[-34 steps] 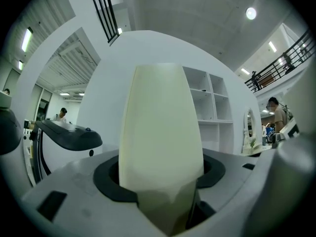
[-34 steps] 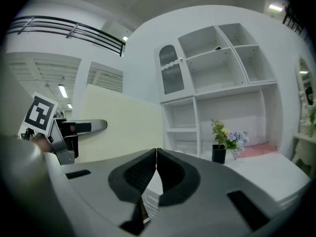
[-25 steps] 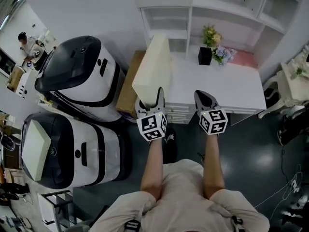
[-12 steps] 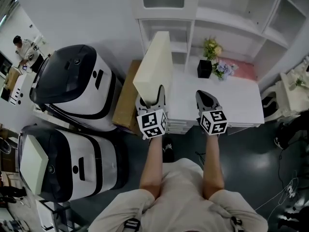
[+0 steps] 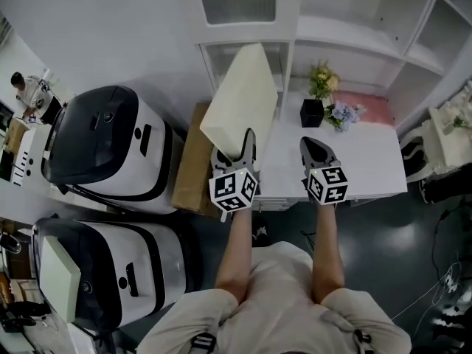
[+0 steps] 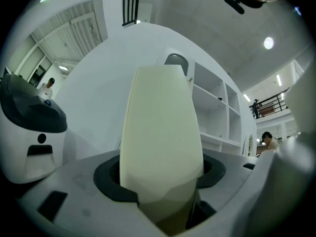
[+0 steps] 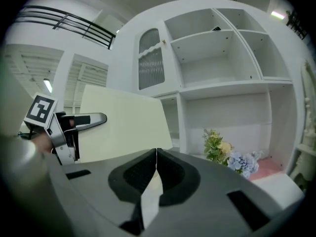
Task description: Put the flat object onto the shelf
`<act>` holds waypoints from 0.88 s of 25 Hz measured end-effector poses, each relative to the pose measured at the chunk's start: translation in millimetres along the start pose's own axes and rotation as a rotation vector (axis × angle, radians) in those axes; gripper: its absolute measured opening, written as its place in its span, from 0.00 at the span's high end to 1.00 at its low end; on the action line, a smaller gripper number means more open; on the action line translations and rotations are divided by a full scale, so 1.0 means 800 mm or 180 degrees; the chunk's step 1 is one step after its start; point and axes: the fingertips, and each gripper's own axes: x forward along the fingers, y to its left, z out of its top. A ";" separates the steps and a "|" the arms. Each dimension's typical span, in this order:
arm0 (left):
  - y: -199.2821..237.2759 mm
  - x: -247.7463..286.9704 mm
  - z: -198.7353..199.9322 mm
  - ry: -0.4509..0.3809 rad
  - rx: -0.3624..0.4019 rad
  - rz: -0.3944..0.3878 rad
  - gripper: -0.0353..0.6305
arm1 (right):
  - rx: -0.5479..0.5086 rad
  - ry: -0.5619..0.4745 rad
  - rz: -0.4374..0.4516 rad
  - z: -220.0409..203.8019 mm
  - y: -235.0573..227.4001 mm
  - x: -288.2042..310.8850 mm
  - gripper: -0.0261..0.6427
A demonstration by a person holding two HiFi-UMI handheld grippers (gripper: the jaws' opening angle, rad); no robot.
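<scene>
While in left gripper (image 5: 237,150), slab (image 5: 240,94) near shelf (image 5: 354,32)

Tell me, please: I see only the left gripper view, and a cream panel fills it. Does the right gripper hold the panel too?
Observer: No. The right gripper has its jaws shut together on nothing; only the left gripper holds the cream panel.
Operator: Is anything standing on the desk near the panel?
Observer: Yes, a black pot of flowers stands on the white desk, to the panel's right, apart from it.
</scene>
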 end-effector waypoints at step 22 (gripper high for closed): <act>0.024 -0.015 0.011 -0.0095 -0.0918 -0.0089 0.53 | 0.0037 -0.0019 0.0090 -0.001 0.024 0.021 0.86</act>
